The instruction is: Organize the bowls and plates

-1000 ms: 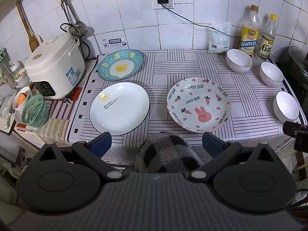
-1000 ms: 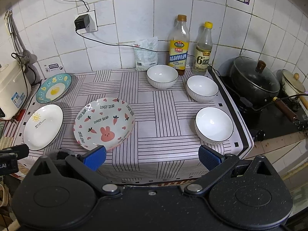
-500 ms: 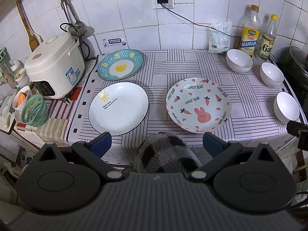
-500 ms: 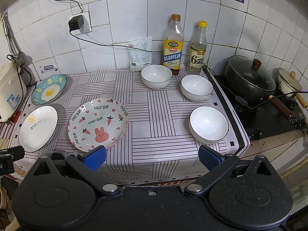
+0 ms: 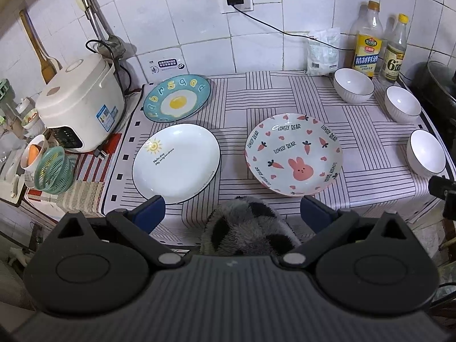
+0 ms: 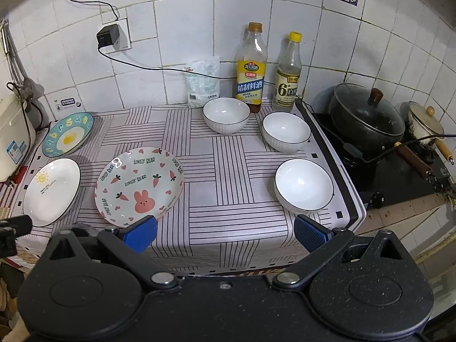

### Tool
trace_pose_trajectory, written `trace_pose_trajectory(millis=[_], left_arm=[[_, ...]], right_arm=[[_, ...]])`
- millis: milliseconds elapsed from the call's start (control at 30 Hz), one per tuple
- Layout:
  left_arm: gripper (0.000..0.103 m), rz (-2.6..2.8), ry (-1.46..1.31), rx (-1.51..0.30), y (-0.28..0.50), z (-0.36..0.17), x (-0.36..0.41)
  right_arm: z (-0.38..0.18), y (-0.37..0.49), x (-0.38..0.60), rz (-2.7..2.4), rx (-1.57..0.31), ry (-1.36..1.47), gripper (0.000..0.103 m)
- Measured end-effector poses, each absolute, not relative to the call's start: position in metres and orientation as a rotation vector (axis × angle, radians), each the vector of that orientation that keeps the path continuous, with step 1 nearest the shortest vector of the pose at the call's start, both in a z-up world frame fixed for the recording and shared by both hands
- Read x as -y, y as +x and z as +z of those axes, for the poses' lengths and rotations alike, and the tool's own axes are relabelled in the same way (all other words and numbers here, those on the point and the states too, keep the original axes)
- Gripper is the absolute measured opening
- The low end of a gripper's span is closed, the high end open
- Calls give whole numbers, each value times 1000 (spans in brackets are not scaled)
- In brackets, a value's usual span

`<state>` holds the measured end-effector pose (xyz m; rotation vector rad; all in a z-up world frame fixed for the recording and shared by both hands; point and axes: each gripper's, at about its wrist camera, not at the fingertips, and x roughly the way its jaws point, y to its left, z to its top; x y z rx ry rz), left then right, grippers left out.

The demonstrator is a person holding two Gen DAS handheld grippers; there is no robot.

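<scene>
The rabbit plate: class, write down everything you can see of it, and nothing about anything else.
The rabbit plate is round, shallow and glossy, ceramic by its look, pale with a pink outer edge. Inside are a pink rabbit, orange carrots, small hearts and the words LOVELY BEAR repeated. It is empty, lies flat and right side up on the striped tablecloth near the front edge, right of the sun plate and apart from it. No gripper touches it.

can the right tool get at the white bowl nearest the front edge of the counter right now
Probably yes. The right tool is open and empty, and the nearest white bowl sits alone on the striped cloth just ahead, with nothing between them.
</scene>
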<state>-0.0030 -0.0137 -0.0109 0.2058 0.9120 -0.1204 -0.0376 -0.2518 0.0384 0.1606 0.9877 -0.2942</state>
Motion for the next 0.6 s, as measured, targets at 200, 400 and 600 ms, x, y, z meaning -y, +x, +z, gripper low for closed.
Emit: trace_pose_trajectory(millis=[200, 400, 600], left_arm=[[102, -117, 197, -909, -4, -10, 9], [102, -111, 191, -920, -5, -12, 4], [102, -113, 194, -935, -3, -14, 4]], right_arm=[[40, -40, 255, -313, -983, 157, 103], [40, -41, 256, -324, -981, 156, 103], [39, -41, 253, -320, -984, 146, 103]])
